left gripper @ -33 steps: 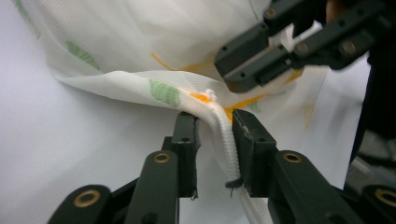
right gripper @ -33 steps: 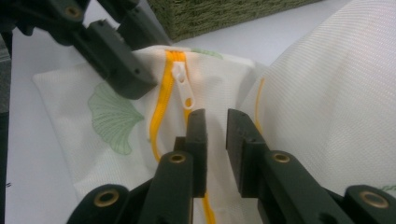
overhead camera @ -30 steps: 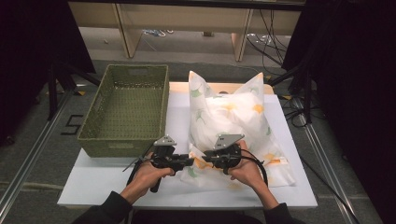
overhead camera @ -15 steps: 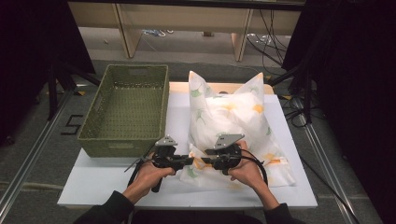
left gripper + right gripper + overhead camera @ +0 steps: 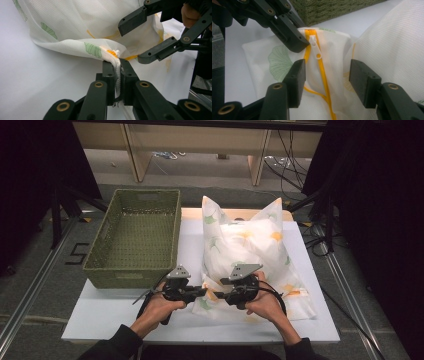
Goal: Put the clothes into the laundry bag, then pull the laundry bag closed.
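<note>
A white pillow [image 5: 250, 255] in a leaf-printed cover lay on the white table [image 5: 125, 320], just beside a green woven basket [image 5: 135, 237] that stood to its left. Both grippers worked at the pillow's near edge, close together.

The left gripper [image 5: 117, 75] had its jaws pressed together on a fold of the cover's hem, the cloth pinched flat between the pads and running down through them. Just past its tips, the orange end of the zipper [image 5: 322, 72] and a green leaf print peeked out of the fabric. This hold looked meant to anchor the corner, so that the cover would stay taut while the other gripper worked the zip.

The right gripper [image 5: 327, 77] had its jaws apart, one on each side of the zipper line, with the cloth lying slack between them and touching neither pad firmly. The white zipper pull [image 5: 315, 46] sat just beyond its fingertips, slightly toward the left pad, and right beside the tip of the left gripper's jaws. The orange teeth split below the pull and ran back between the open fingers, so the zip seemed partly undone there.

Judging from this, the open gripper was lined up to close on the pull; the tab was small and flat against soft cloth, so it might catch fabric along with it
</note>
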`<state>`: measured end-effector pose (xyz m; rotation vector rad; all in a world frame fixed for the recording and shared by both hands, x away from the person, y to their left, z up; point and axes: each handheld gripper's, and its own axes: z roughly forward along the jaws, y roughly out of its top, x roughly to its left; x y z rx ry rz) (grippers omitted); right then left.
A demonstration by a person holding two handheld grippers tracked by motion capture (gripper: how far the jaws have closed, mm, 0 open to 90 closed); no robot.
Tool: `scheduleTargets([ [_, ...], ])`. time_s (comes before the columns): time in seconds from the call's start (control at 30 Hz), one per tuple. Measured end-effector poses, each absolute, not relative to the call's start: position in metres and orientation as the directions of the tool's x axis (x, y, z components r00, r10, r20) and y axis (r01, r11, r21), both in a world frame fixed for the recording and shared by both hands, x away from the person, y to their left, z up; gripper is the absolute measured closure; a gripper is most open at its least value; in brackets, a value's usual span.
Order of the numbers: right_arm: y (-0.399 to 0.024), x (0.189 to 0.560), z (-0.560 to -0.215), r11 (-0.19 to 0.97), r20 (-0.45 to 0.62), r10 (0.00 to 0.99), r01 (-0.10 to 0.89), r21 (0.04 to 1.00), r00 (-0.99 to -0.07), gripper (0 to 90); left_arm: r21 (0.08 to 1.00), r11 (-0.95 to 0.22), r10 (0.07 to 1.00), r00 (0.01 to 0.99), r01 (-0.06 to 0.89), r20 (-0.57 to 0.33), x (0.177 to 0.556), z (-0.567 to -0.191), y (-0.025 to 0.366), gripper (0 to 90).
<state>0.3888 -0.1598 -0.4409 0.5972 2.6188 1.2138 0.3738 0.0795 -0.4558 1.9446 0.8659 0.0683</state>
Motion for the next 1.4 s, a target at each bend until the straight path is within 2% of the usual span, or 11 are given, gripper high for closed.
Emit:
scheduleTargets([
  [0.13,-0.16,0.389,-0.441,0.589,-0.005,0.419,0.268,0.762,-0.908,44.7,0.794,-0.29,0.591,0.752,0.535,-0.29,0.373,-0.455,0.08,84.0],
  [0.37,-0.161,0.388,-0.44,0.581,0.02,0.411,0.278,0.765,-0.912,55.8,0.801,-0.326,0.584,0.773,0.502,-0.247,0.37,-0.453,0.079,84.3],
  [0.5,-0.161,0.388,-0.44,0.581,0.015,0.388,0.257,0.772,-0.922,58.5,0.803,-0.339,0.582,0.78,0.49,-0.231,0.369,-0.453,0.079,84.4],
  [0.6,-0.16,0.387,-0.44,0.58,0.031,0.397,0.276,0.767,-0.917,61.3,0.804,-0.349,0.575,0.787,0.482,-0.223,0.368,-0.453,0.079,84.4],
  [0.73,-0.156,0.387,-0.442,0.595,0.005,0.358,0.233,0.769,-0.934,66.8,0.806,-0.35,0.568,0.792,0.477,-0.223,0.368,-0.452,0.078,84.4],
  [0.93,-0.154,0.387,-0.444,0.607,0.004,0.346,0.227,0.761,-0.938,71.5,0.799,-0.403,0.538,0.822,0.446,-0.187,0.37,-0.452,0.081,83.2],
  [1.4,-0.149,0.387,-0.447,0.623,0.004,0.337,0.226,0.749,-0.941,74.0,0.787,-0.42,0.532,0.825,0.451,-0.189,0.369,-0.45,0.082,83.7],
])
